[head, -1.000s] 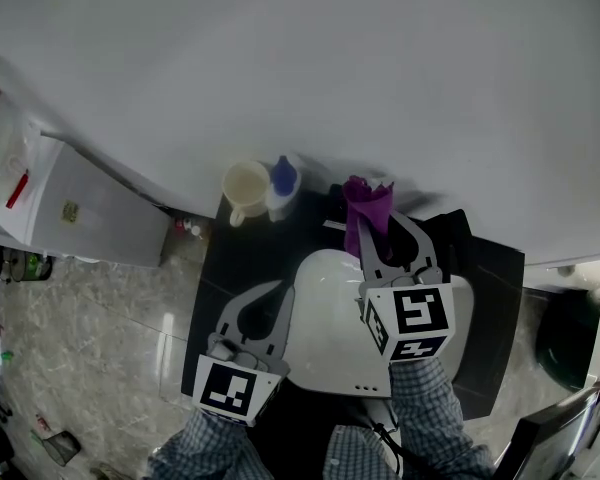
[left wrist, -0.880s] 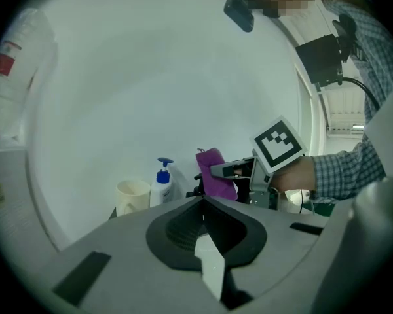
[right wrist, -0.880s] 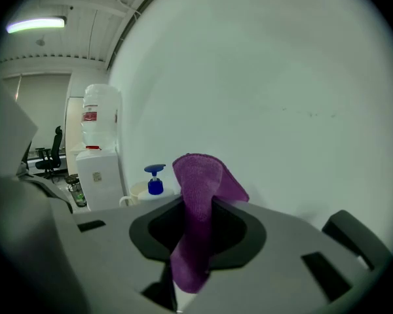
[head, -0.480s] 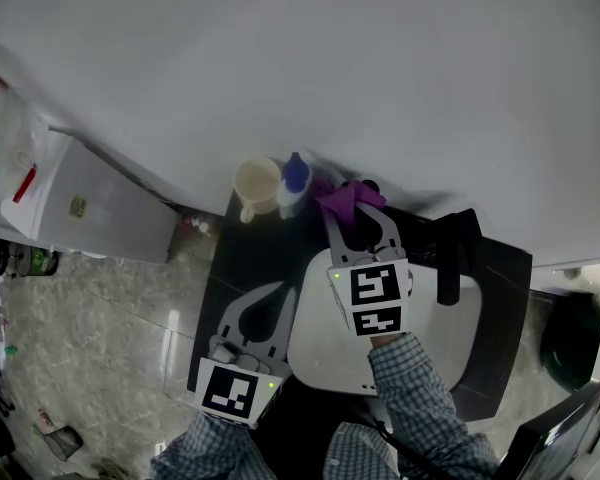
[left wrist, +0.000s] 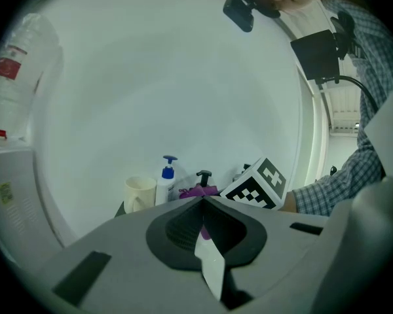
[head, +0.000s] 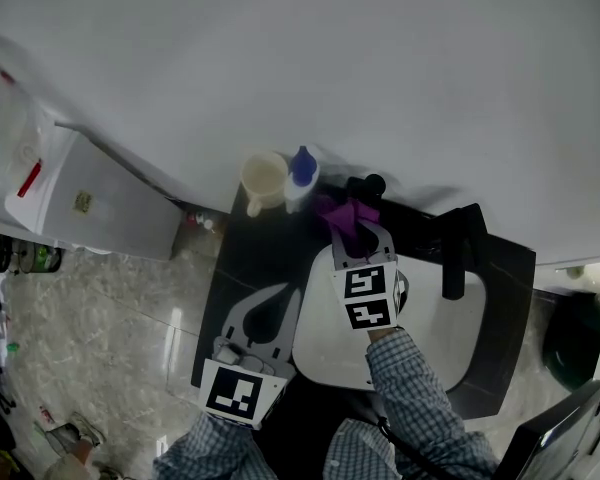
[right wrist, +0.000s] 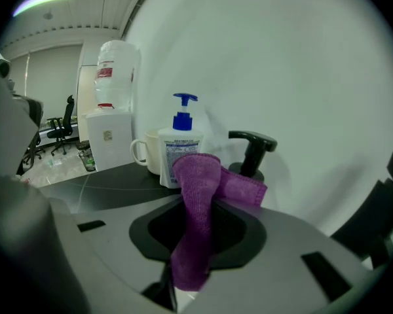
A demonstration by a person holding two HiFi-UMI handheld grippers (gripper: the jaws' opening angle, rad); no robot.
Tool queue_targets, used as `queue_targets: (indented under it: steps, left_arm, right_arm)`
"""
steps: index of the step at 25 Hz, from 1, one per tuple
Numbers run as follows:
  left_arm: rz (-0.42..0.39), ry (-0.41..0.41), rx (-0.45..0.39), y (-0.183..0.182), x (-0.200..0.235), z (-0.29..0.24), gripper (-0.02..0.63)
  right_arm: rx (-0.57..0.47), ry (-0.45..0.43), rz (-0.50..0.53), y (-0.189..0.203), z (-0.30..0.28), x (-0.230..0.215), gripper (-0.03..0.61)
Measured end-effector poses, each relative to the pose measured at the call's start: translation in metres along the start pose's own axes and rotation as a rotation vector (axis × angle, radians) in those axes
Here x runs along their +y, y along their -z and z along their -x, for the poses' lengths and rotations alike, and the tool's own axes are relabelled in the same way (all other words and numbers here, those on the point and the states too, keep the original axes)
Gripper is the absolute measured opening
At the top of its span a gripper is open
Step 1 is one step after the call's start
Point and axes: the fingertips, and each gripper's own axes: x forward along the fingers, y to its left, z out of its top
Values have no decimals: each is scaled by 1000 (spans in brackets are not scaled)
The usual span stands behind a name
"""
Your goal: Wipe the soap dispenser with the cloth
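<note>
Soap dispenser (head: 300, 175): white labelled bottle with a blue pump head, upright at the back of the dark countertop (head: 248, 260) against the wall. Cloth (head: 342, 211): purple, folded, pinched between the jaws of the right gripper (head: 354, 226) with a flap falling to its right. It hangs at about four o'clock from the bottle, just beside it; contact cannot be confirmed.

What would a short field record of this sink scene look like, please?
Right gripper: shut on purple cloth
Left gripper: shut, empty, beside white basin
Cloth position: in front of white pump bottle with blue head and black pump dispenser; contact unclear
Left of bottle: cream mug
</note>
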Motion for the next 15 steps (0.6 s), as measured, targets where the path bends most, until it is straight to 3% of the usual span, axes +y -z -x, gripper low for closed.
queue_targets:
  steps: [12,15]
  left_arm:
    - [-21,51,-14,-6,-15,9,11]
    - [-32,73,-15,-7,-19,13,11]
  right_arm:
    - [43,98,-106,35,39,-35,91]
    - [5,105,-210,37,59,-38,91]
